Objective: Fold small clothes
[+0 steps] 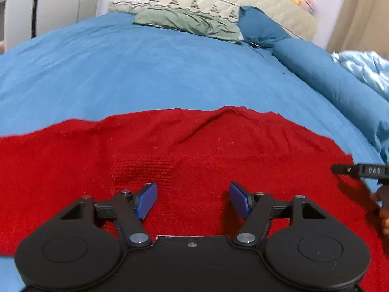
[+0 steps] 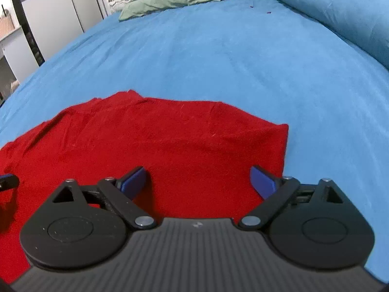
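Two spread grippers, left gripper and right gripper, nothing pinched, over fuzzy, rumpled red knit on smooth blue sheet.

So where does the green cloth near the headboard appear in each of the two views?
Left wrist view: the green cloth lies at top centre, on the far end of the blue bed cover.
Right wrist view: the green cloth lies at top, left of centre.
Shared landmark: the red garment, spread in front of each gripper.
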Tool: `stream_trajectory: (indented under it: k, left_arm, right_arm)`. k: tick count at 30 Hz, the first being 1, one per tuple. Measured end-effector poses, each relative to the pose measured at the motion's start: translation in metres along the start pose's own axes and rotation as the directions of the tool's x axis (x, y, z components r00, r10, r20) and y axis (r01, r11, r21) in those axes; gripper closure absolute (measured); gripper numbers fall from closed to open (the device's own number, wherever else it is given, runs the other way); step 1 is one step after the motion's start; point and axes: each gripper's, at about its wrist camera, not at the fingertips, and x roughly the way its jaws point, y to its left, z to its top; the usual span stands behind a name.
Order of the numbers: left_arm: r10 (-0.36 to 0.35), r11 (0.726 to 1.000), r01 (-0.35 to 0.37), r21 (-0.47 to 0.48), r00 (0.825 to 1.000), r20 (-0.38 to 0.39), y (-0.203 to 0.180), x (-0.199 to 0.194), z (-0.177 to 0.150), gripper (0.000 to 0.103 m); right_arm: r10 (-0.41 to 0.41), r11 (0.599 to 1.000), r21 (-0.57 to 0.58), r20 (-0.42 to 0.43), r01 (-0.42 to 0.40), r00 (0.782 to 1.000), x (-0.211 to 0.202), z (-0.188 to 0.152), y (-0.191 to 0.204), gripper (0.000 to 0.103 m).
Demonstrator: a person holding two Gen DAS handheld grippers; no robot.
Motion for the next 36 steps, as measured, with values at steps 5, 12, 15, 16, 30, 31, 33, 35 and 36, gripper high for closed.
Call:
stream_trajectory:
  k: [5,12,15,16,30,31,33,35,36]
  left_arm:
    - [0.02,0.999,-0.017,-0.045,0.997,0.078,0.003,-0.042,0.008,0.03]
    - [0.178,0.966,-0.135,-0.22,0.965,0.193,0.075,-0.134,0.014,0.0]
    - [0.283,0.911,-0.21,-0.355,0.944,0.169,0.126,-0.157,0.006,0.0]
    - [0.318,0.885,-0.23,-0.405,0.934,0.164,0.145,-0.163,-0.001,0.0]
    - [0.533,0.571,-0.398,-0.718,0.845,-0.045,0.305,-0.19,-0.055,0.02]
    - [0.532,0.567,-0.382,-0.73,0.846,-0.029,0.309,-0.191,-0.057,0.02]
    - [0.538,0.565,-0.373,-0.736,0.843,-0.014,0.31,-0.191,-0.056,0.023]
    - [0.55,0.574,-0.382,-0.724,0.835,-0.005,0.313,-0.186,-0.051,0.037]
    - [0.555,0.573,-0.386,-0.723,0.832,-0.004,0.311,-0.183,-0.049,0.05]
  right_arm:
    - [-0.006,0.999,-0.032,0.013,0.007,1.0,-0.016,0.0,0.01,0.0]
    - [0.105,0.994,-0.044,0.046,-0.103,0.993,-0.066,0.007,0.043,0.0]
    - [0.113,0.989,-0.104,0.044,-0.108,0.993,-0.082,0.005,0.07,0.0]
    - [0.121,0.987,-0.107,0.036,-0.117,0.992,-0.084,0.004,0.08,0.0]
    - [0.224,0.947,-0.212,-0.104,-0.241,0.969,-0.05,-0.035,0.242,0.0]
    - [0.234,0.944,-0.213,-0.11,-0.253,0.966,-0.047,-0.036,0.248,0.0]
    - [0.243,0.941,-0.212,-0.117,-0.263,0.963,-0.042,-0.039,0.258,0.0]
    - [0.25,0.938,-0.214,-0.12,-0.271,0.961,-0.039,-0.04,0.266,0.0]
    - [0.251,0.938,-0.217,-0.119,-0.271,0.961,-0.038,-0.04,0.268,0.0]
